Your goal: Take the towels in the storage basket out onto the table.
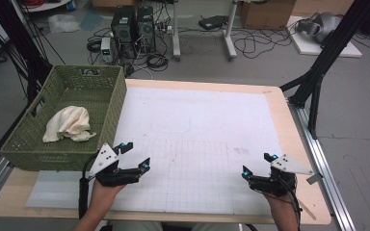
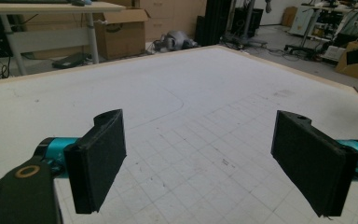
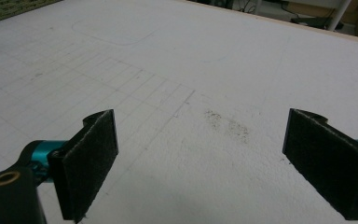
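Both tools, left (image 1: 134,155) and right (image 1: 259,164), gape over bare mat (image 1: 197,130) beside basket (image 1: 115,103).

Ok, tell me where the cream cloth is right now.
In the high view the cream cloth lies crumpled inside the green basket at the table's left edge, just beyond the open left hand-held gripper.

Cream cloth (image 1: 69,123), crumpled in a loose heap, lying inside the green woven basket (image 1: 113,109) at the counter's left edge
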Demonstrator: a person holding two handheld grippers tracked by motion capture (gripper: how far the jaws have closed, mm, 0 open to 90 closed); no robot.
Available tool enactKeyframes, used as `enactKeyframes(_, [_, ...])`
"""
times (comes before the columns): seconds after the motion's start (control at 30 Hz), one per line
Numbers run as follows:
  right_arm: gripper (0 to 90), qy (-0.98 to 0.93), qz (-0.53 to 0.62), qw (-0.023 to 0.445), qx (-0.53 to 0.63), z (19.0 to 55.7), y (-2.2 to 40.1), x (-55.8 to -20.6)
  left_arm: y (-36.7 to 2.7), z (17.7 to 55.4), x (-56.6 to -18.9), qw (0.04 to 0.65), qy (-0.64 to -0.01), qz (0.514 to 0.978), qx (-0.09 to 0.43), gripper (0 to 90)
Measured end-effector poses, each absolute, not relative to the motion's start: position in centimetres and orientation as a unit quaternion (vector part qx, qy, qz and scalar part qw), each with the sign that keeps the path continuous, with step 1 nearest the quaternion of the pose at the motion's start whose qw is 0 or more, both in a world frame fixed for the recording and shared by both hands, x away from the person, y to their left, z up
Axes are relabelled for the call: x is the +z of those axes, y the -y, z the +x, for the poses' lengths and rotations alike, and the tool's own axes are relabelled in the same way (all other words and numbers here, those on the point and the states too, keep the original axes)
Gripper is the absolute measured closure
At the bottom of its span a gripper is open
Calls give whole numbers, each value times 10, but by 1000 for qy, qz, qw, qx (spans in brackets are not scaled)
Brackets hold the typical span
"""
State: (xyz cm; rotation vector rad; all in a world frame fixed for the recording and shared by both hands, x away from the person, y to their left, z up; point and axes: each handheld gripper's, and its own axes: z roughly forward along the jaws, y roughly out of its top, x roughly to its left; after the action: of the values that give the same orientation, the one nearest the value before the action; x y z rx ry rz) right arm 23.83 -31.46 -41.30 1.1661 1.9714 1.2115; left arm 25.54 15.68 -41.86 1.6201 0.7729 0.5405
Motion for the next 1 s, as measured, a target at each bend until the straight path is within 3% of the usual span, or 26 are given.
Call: enactKeyframes(1.0, [94,-733,428,271,454,234,315,-413,-154,255,-412,589,-326,704,227,185])
